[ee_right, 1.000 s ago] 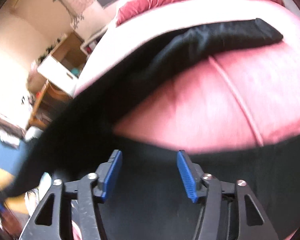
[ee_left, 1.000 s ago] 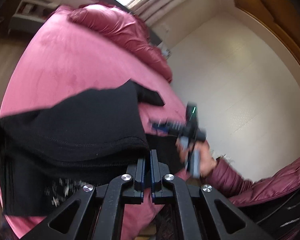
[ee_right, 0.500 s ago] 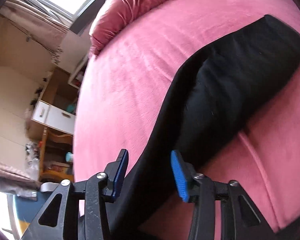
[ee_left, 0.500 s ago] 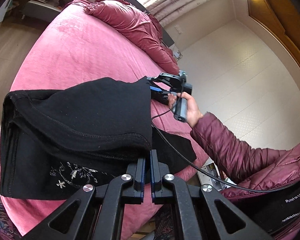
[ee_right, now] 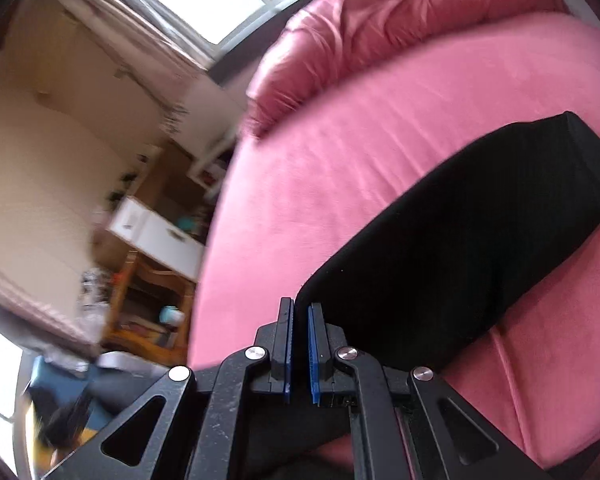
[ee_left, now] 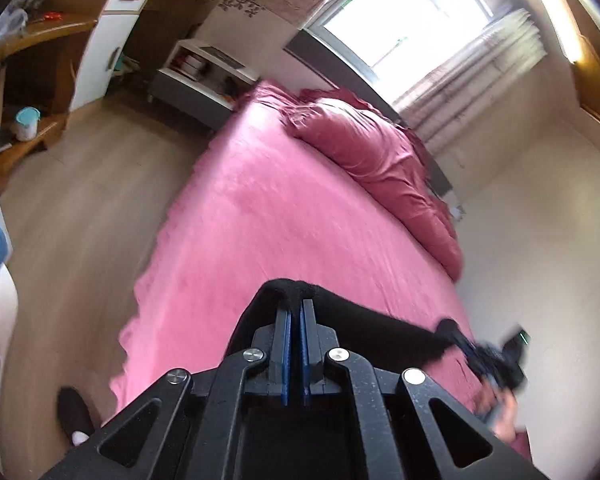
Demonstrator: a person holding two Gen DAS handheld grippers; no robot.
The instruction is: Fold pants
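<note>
Both my tools, left (ee_left: 295,308) and right (ee_right: 299,312), pinch only thin edges of the pants (ee_right: 460,240), so a tug over the bed (ee_left: 280,220) could slip them free.

one pair of black pants (ee_right: 472,248) is counted on one pink bed (ee_left: 284,240). one rumpled quilt (ee_left: 376,160) is seen at its head. two grippers are counted, the left gripper (ee_left: 295,312) and the right gripper (ee_right: 299,316). one window (ee_left: 400,20) is seen.

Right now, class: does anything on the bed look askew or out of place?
Nothing odd. The black pants hang stretched between the left gripper and right gripper above the pink bed, unfolded.
</note>
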